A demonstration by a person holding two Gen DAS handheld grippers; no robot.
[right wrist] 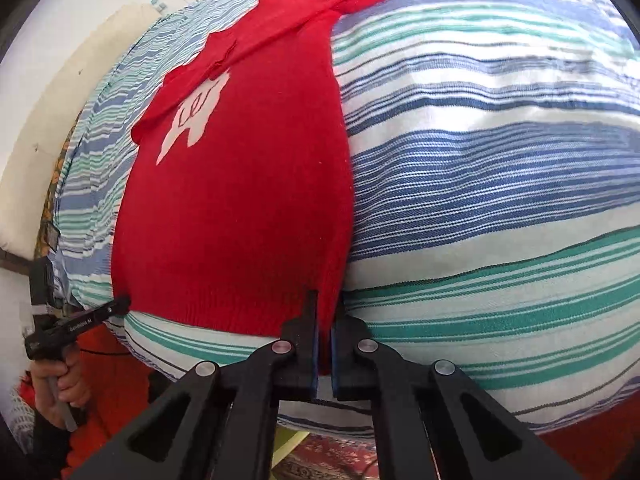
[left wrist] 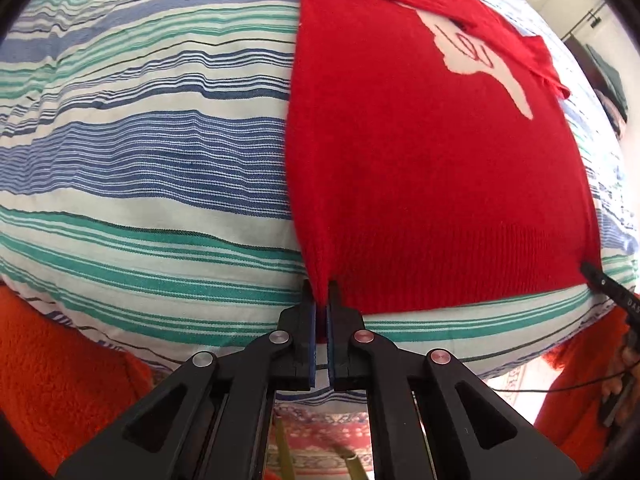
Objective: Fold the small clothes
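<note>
Red sweater [left wrist: 420,184] hem pinched by left gripper [left wrist: 321,300], right gripper [right wrist: 328,312].

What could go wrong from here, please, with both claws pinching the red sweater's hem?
1. Each claw, left and right, grips only a thin hem corner of the red sweater, which could slip free when lifted.
2. The folded-in sleeves lie loose and may flop open.
3. The striped cover is soft and may drag along.

Both grippers are matte black linkage frames with round silver rivets at the pivots and blue pads lining the fingers. The left gripper [right wrist: 120,303] carries small white lettering along its finger. The person wears a fuzzy orange-red garment [left wrist: 60,364].
</note>
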